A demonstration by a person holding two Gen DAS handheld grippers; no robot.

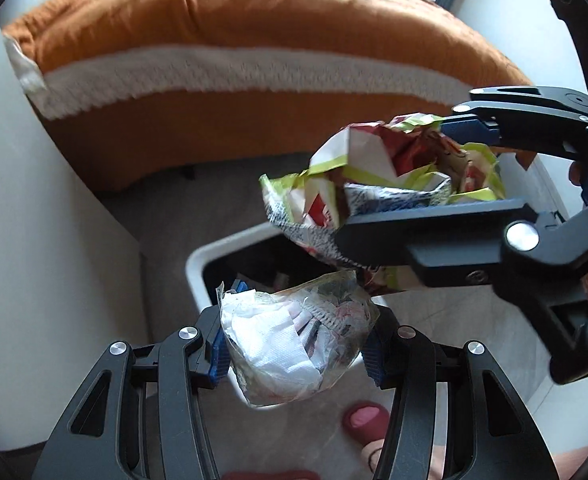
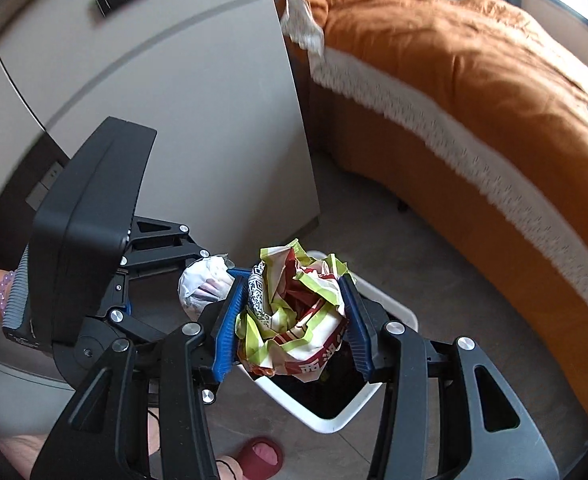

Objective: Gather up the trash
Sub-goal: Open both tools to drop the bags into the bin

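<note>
Trash — clear wrapper clamped in left tool; crumpled packet clamped in right tool — both above bin.

**Legible markings**

The crumpled snack wrapper carries a black-and-white QR code on its left fold. Large white Chinese characters run along a red band on its lower edge; they are creased and cannot be read with certainty. No other text is legible.
</note>
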